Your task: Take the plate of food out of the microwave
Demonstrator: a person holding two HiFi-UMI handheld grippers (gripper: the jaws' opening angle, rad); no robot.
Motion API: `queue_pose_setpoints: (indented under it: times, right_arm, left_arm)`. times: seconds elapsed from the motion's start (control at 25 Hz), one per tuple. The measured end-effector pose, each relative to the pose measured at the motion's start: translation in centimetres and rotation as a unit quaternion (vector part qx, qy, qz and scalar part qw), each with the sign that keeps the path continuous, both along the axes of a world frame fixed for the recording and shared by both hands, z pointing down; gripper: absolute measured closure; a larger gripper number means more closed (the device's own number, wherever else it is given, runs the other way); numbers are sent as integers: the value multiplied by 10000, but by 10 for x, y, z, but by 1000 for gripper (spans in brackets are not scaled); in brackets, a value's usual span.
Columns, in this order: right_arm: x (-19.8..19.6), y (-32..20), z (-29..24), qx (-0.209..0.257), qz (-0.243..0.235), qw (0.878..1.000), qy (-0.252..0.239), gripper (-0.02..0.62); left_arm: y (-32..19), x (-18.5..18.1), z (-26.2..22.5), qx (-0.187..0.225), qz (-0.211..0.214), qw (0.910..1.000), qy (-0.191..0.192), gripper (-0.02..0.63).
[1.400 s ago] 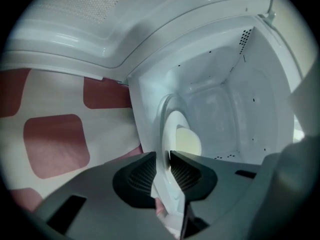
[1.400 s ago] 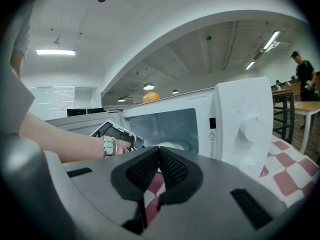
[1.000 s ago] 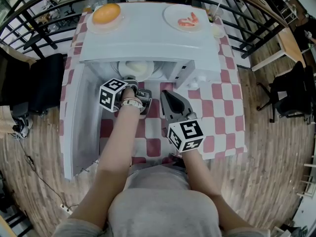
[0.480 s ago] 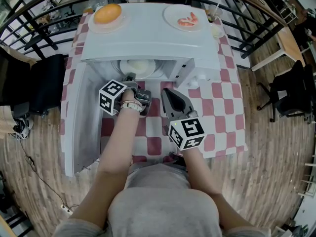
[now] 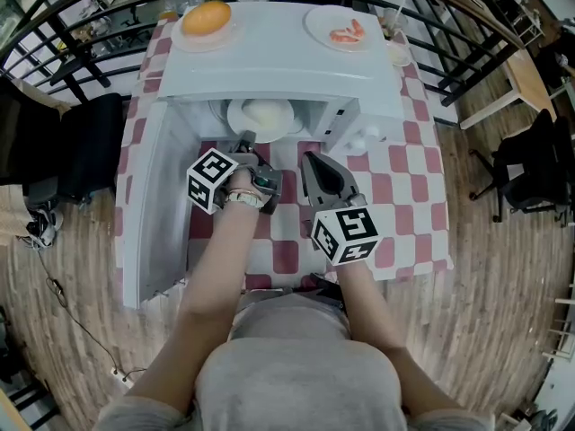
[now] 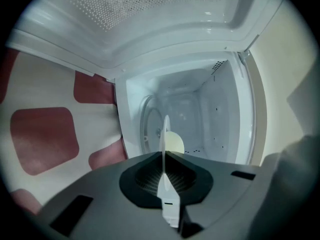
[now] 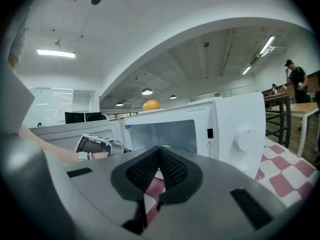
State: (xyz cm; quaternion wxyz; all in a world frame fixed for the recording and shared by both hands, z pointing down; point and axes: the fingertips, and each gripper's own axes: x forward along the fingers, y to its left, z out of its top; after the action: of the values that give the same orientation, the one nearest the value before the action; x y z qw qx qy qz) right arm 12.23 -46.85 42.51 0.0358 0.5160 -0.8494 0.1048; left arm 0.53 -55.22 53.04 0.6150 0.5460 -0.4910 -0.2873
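Left gripper (image 5: pixel 244 139) jaws clamped on plate (image 5: pixel 234 116) rim inside microwave (image 5: pixel 269 61), grip plain only in left gripper view. Right gripper (image 5: pixel 310 158) jaws closed, empty.

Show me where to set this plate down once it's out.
Bare: the checked cloth right of the right gripper, between the microwave and the table's near edge. Also bare: the microwave top between the orange-topped dish and the shrimp dish. Crowded: before the opening, where the left gripper clamps the plate.
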Motion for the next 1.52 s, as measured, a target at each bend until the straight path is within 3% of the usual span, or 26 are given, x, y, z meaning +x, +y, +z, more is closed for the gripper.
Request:
queue_pose_setpoints:
  times: [1.16, 1.52]
  right_arm:
    - [-11, 76, -18, 540, 357, 9978, 127, 572]
    - [-11, 95, -18, 631, 663, 9957, 157, 572]
  left_arm:
    - [100, -3, -42, 758, 100, 9964, 375, 591]
    - [129, -4, -54, 958, 178, 9942, 450, 591]
